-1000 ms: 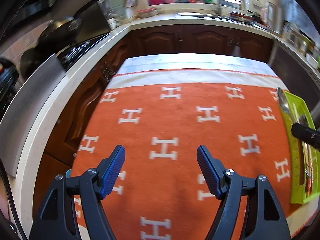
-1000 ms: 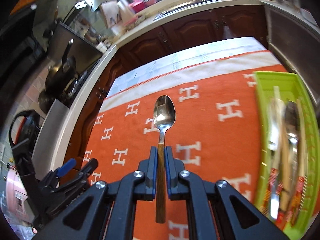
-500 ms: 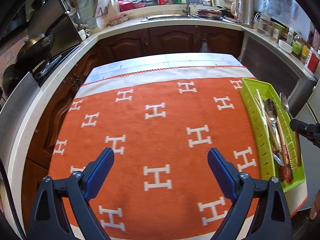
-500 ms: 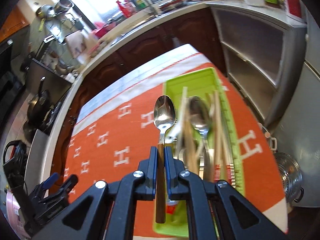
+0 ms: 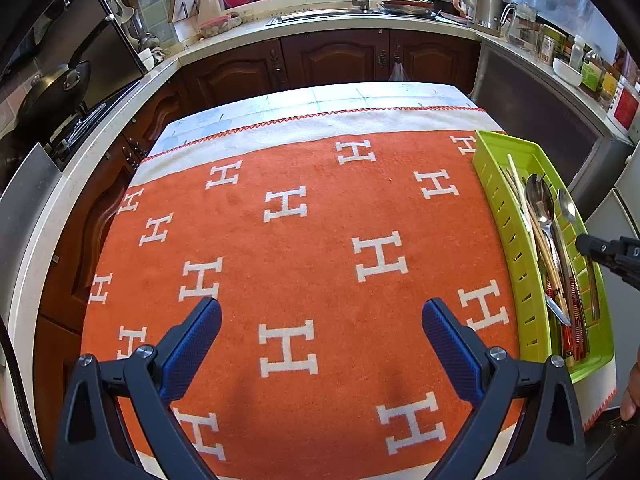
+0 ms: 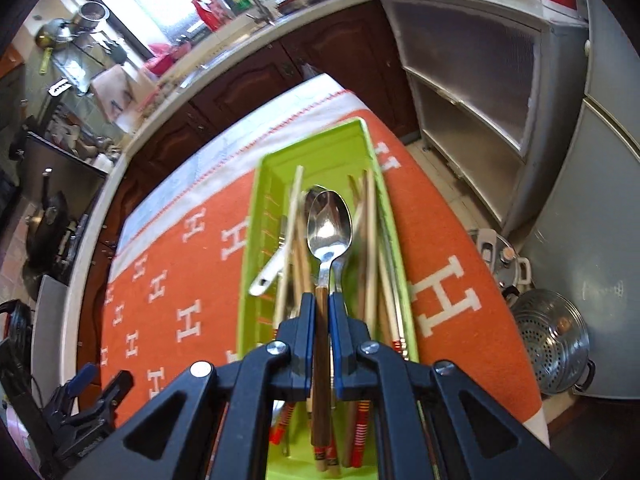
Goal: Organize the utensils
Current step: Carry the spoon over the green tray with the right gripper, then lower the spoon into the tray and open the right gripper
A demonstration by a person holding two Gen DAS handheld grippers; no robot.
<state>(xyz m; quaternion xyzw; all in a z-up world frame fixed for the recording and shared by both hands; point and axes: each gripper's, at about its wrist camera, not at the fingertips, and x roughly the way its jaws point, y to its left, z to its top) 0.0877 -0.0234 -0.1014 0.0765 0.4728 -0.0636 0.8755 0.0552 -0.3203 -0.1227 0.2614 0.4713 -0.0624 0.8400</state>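
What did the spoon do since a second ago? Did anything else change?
The right hand-held gripper carried the spoon from above the orange cloth to above the green tray. The left hand-held gripper opened wider, nothing between its jaws. The spoon stayed gripped; the tray's utensils stayed put.

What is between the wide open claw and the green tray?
Only bare orange towel with white H shapes, seen in the left wrist view, separates the left claw from the green plastic utensil tray.

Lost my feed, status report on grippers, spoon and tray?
Right gripper shut on spoon, over green tray. Left gripper opening, nothing between its jaws, over orange cloth. Tray holds chopsticks and cutlery; nothing blocking.
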